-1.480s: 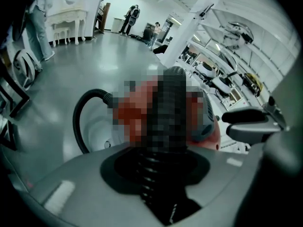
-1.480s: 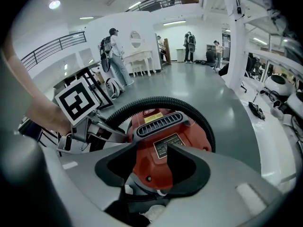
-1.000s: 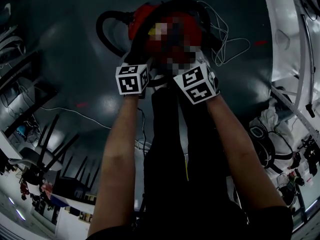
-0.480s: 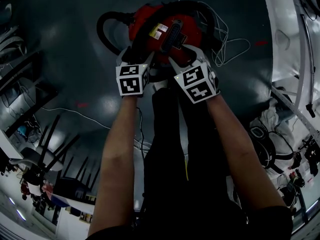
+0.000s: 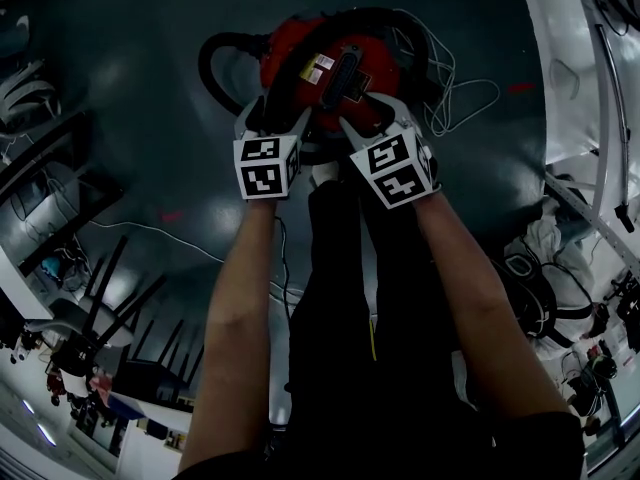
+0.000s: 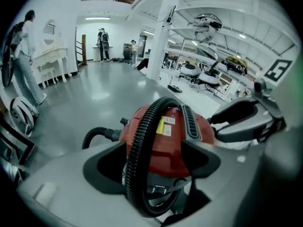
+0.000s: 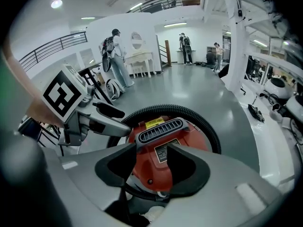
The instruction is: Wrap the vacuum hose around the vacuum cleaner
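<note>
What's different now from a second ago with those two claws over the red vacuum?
The left claw has just been opening wider; the black hose runs between its jaws, unpinched. The right claw, the red vacuum cleaner and the hose loop beside it stayed put.

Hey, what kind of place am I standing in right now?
Probably a big indoor lab or demo hall: a polished grey floor, a tall white pillar, a railed mezzanine overhead, and shelves of white machines along one side.
</note>
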